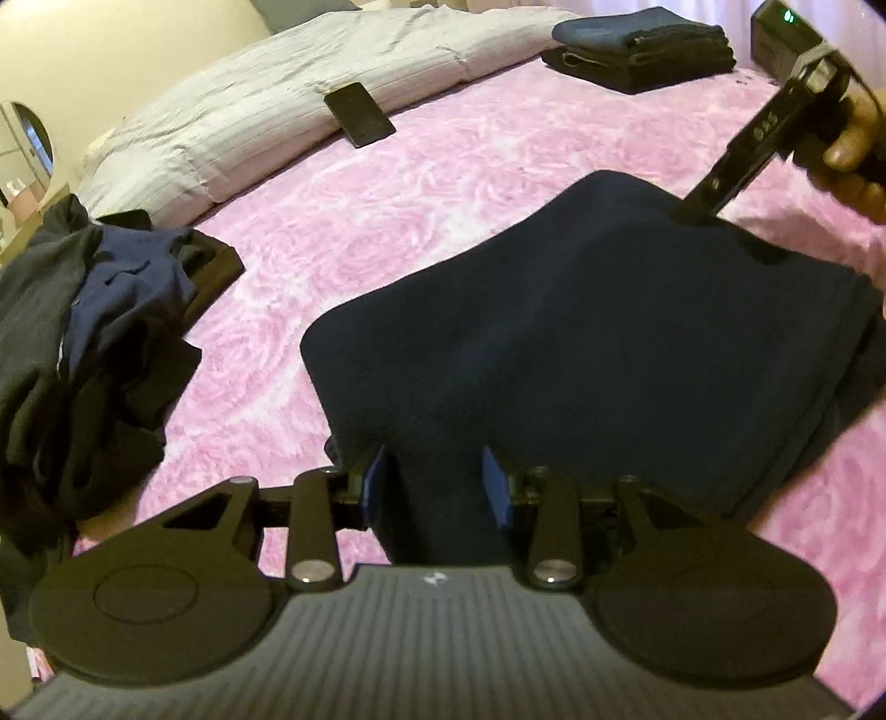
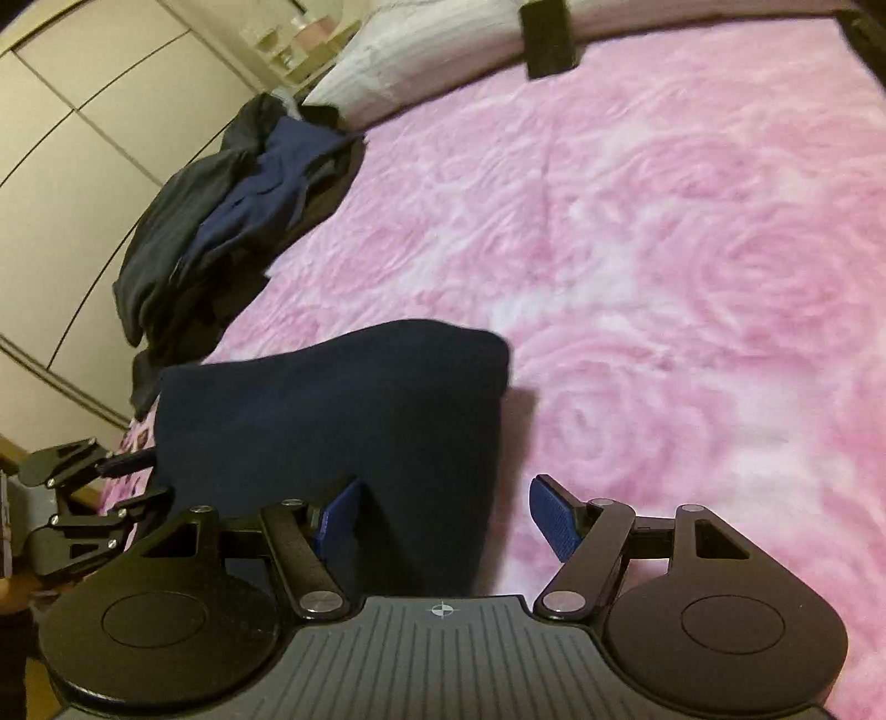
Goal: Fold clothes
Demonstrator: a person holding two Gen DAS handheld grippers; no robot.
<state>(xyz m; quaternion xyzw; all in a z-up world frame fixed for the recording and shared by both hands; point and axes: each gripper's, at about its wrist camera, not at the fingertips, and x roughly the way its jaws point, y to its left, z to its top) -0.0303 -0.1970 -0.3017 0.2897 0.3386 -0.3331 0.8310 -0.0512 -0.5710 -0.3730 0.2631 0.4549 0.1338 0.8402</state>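
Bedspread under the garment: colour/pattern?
Pink bedspread with a paler swirling rose pattern; right wrist view shows it best.

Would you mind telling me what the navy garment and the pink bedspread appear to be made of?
Navy garment: probably a soft matte knit or fleece; it drapes in rounded folds with no sheen. Pink bedspread: apparently plush, fuzzy fabric, with raised rose swirls and pale highlights.

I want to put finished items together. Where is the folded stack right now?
In the left wrist view the folded stack sits far right on the pink blanket, beyond the navy garment, right of the phone.
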